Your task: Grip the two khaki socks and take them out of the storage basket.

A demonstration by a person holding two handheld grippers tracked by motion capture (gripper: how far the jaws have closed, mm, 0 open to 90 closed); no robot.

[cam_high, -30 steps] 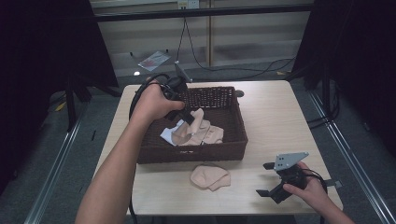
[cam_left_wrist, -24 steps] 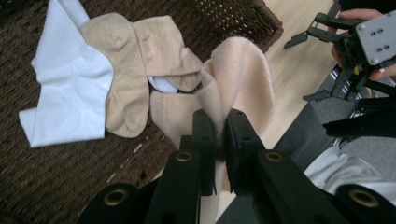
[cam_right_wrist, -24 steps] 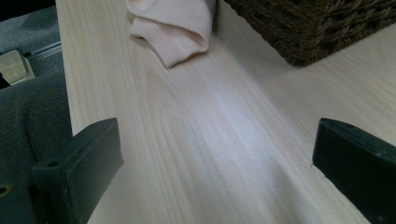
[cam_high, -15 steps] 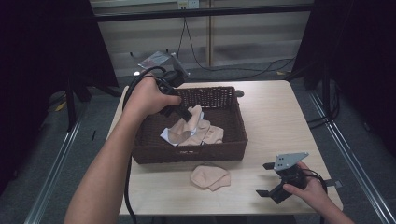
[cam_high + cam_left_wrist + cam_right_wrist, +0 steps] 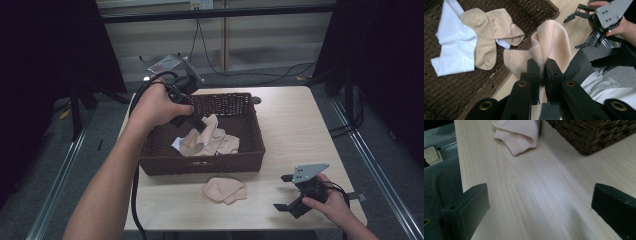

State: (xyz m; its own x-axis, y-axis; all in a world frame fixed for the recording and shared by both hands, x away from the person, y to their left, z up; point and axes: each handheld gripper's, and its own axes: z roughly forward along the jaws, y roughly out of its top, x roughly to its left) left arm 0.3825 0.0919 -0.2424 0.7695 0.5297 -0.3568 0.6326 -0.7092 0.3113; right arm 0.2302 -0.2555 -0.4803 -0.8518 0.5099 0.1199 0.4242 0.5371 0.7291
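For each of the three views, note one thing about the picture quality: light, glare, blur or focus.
High view: dim, surroundings nearly black, only the table and basket lit. Left gripper view: the pinched peach sock is sharp, the jaws at the bottom soft. Right gripper view: a pale sheen on the wood; the open jaws are blurred, as is the sock beyond.

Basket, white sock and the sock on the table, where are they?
basket (image 5: 250, 159): high view, front wall near its right corner.
white sock (image 5: 454, 47): left gripper view, middle of the cloth.
sock on the table (image 5: 224, 189): high view, its middle.
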